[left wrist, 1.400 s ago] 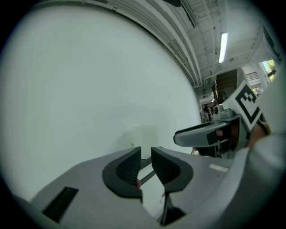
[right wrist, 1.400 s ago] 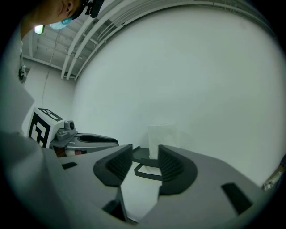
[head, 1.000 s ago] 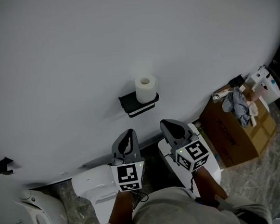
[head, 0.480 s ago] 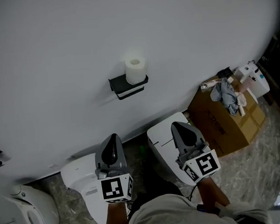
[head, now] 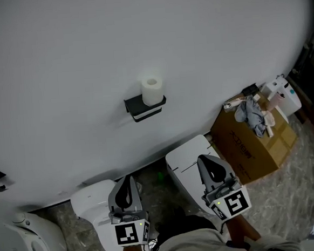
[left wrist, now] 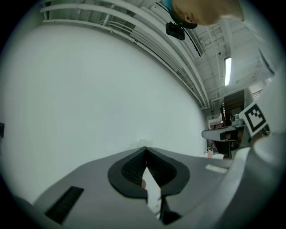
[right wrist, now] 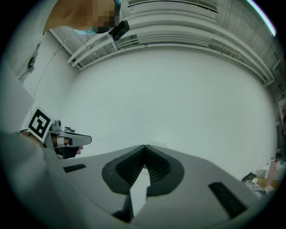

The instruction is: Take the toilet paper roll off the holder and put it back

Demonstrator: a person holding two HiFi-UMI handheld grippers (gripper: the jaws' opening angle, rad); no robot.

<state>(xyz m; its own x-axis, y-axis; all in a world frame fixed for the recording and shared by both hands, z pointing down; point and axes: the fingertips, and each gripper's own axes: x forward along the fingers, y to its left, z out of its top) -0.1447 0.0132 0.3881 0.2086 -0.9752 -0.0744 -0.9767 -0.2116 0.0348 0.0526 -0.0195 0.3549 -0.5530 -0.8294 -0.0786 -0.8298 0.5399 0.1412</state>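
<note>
Where the plain white wall (head: 86, 46) fills most of the head view, the small white toilet paper roll (head: 152, 90) stands upright on the black wall-mounted holder (head: 139, 108). It sits at the right end of the holder's flat shelf, its round end and dark hollow core turned upward. The roll looks clean and tightly wound, a short pale cylinder; no loose tail can be made out at this size.

Both grippers are low in the head view, well apart from the roll and holder. The left gripper (head: 127, 183), with grey jaws and a black-and-white marker cube, points up toward the wall. In its own view the left gripper (left wrist: 145, 150) has its two ribbed black pads meeting at the tips with nothing between them, only bare wall beyond. The right gripper (head: 207, 164) is to the right, likewise aimed at the wall. In its own view the right gripper (right wrist: 144, 147) is also pressed together at the tips and empty.

Beneath the grippers two white moulded plastic units (head: 92, 200) rest on the mottled stone floor (head: 292, 193). At the right a brown cardboard box (head: 250, 142) stands by the wall, with a crumpled grey-blue cloth (head: 251, 115) on top of it.
</note>
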